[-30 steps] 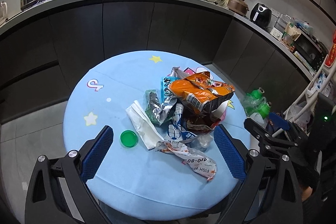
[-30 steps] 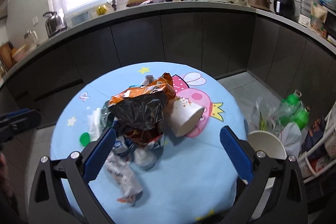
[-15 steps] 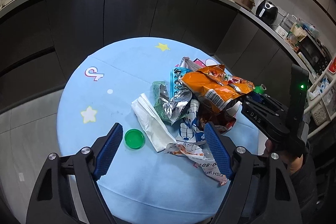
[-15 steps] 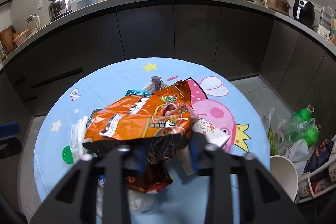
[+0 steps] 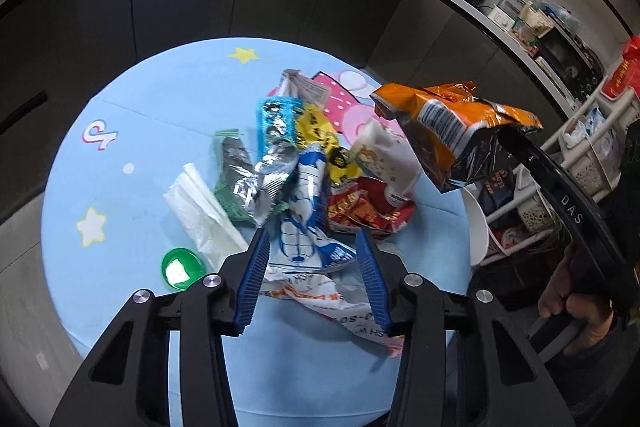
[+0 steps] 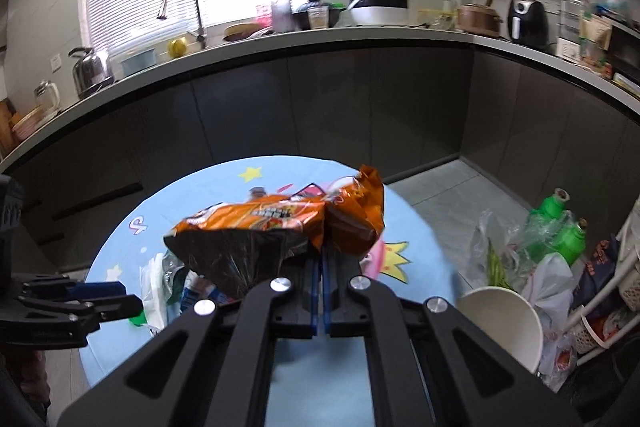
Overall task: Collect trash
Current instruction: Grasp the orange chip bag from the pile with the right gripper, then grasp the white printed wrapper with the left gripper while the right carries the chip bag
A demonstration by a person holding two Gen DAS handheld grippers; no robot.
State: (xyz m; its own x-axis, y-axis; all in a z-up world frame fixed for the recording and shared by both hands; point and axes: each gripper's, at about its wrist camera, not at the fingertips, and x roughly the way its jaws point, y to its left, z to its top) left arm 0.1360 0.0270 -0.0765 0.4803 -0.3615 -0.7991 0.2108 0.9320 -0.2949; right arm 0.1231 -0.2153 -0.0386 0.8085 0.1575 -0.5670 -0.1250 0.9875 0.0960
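Right tongs (image 6: 321, 301) clamped on crinkled orange foil snack bag (image 6: 276, 227), lifted above round blue counter (image 5: 160, 99); thin edge grip, bag may slip. Left tongs (image 5: 314, 281) part-closed, just closing around blue-white wrapper (image 5: 308, 211), pads not yet pressing; may snag neighbouring wrappers.

The wrapper pile (image 5: 304, 179) crowds the table's (image 5: 168, 99) middle and right; the far and left cloth lies bare save a green lid (image 5: 181, 266) near left; the lifted orange bag (image 5: 452, 131) hangs over the right edge, above a white bin (image 6: 504, 323).
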